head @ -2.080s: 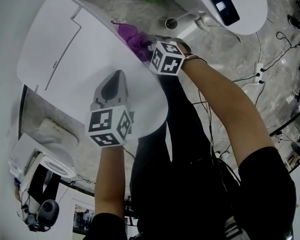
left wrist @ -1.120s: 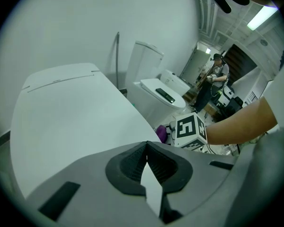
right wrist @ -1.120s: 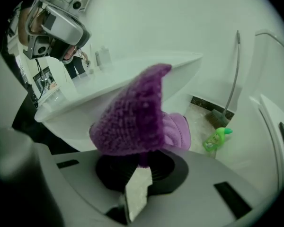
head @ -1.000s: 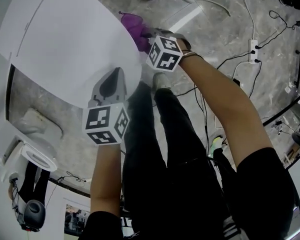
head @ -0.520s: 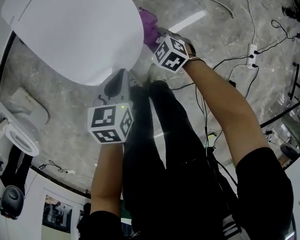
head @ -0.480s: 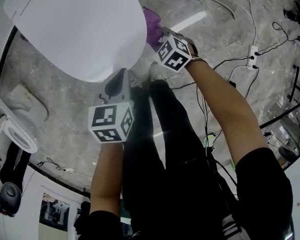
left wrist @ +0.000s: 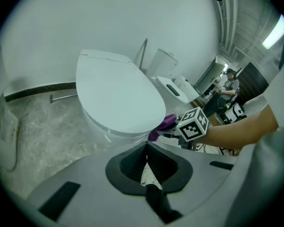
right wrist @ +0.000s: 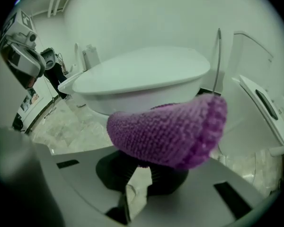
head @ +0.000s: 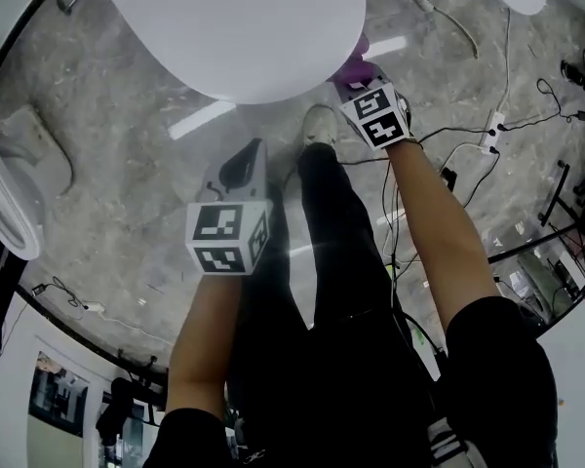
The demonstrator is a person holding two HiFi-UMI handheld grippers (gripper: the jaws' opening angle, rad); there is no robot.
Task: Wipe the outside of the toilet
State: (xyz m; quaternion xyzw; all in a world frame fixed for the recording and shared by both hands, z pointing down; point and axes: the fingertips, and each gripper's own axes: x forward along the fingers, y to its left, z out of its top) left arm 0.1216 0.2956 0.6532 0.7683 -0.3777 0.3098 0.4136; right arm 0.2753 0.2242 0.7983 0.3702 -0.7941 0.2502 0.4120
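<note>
White porcelain toilet (head: 224, 18) fills 12 o'clock from overhead, lid down. The left gripper (left wrist: 146, 156) hangs at 6 o'clock of it, fingers closed on nothing, probably kept clear. The right gripper (right wrist: 138, 169) pinches a purple knitted cloth (right wrist: 170, 126) by the bowl's edge at 1 o'clock, ready to wipe. No writing is legible.
</note>
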